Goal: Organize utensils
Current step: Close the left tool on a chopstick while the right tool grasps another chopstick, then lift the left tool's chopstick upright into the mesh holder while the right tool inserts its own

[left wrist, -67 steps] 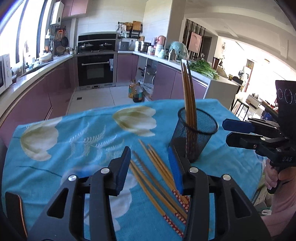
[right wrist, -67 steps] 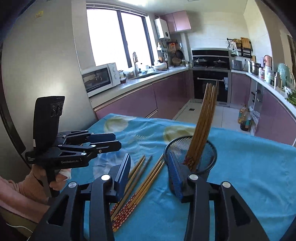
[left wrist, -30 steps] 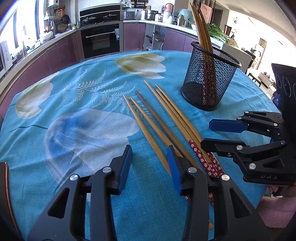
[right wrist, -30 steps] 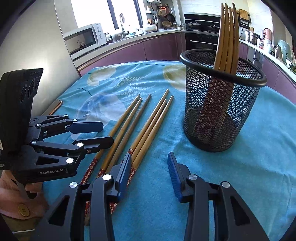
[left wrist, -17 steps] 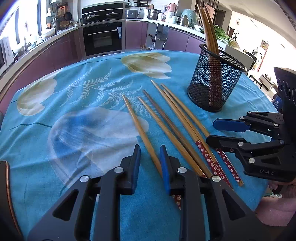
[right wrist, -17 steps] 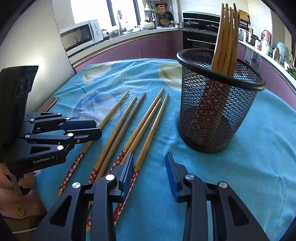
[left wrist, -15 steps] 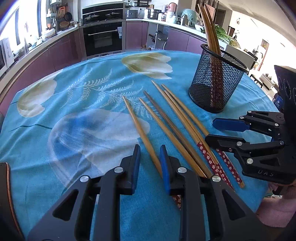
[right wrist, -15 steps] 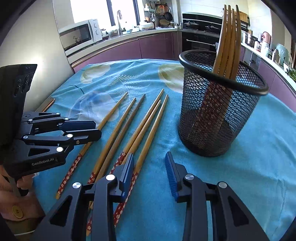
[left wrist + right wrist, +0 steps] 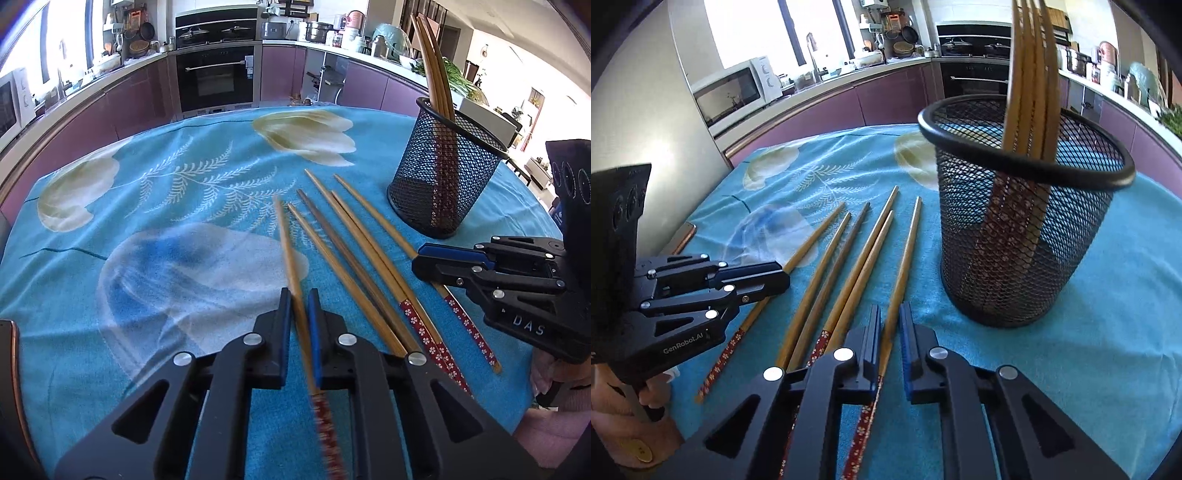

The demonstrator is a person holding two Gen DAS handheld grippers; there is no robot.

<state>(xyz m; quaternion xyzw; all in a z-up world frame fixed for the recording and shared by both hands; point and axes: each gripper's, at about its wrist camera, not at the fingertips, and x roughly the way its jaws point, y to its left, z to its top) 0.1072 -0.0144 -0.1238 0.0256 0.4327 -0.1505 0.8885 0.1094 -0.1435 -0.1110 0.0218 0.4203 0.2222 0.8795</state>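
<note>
Left gripper (image 9: 299, 317) pinched nearly closed on the leftmost chopstick (image 9: 290, 254), bamboo shaft running forward between the blue pads, patterned red end blurred beneath the frame. Right gripper (image 9: 889, 328) likewise narrowed around the rightmost chopstick (image 9: 905, 254), the one lying nearest the mesh holder (image 9: 1023, 240); shaft between the pads, contact on the right-hand pad hard to confirm. Between those two, four more loose chopsticks (image 9: 354, 251) fanned side by side on the blue floral tablecloth (image 9: 166, 206), tips pointing away toward the kitchen, red flowered ends toward the near edge. Black mesh holder standing upright to the right of the fan, close beside the rightmost chopstick but apart from it, with several chopsticks (image 9: 1030, 74) leaning inside against its rim. Plenty of bare cloth to the left of the fan and beyond the tips. Tighter on the right, where the holder's wall crowds the right gripper's lane. Wooden table edge (image 9: 685, 236) showing at the far left, under the cloth's border. Kitchen counter with a microwave (image 9: 735, 92) well back from the table.
</note>
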